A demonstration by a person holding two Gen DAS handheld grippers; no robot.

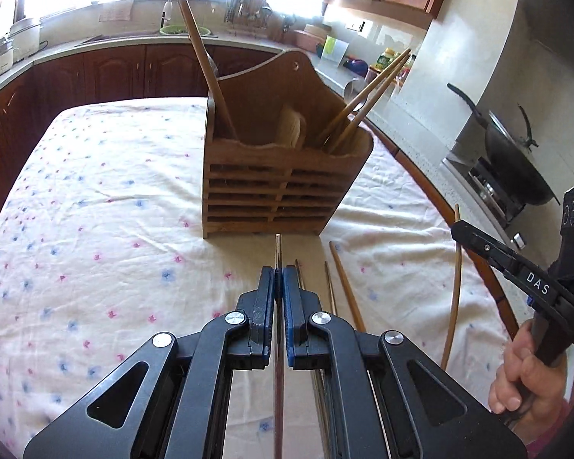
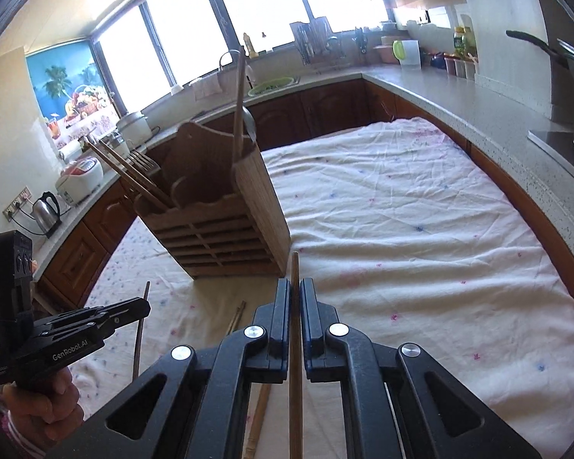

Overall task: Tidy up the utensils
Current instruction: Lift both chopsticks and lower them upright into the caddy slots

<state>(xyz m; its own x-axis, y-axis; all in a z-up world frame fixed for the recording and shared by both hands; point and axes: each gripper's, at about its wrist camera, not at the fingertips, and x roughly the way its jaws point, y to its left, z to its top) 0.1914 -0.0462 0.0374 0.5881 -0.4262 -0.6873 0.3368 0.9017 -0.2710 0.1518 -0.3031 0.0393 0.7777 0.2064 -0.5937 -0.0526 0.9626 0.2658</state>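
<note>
Gripping one chopstick in my left gripper and another in my right gripper, I'd lift both high above the wooden holder, then lower them tip-first.

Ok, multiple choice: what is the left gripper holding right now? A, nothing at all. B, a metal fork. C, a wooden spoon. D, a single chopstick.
D: the left gripper is shut on a single chopstick whose tip points toward the wooden utensil holder.

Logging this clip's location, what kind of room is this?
A home kitchen, most likely: a wok on a stove, a kettle on the counter, and a dish rack by the window.
</note>
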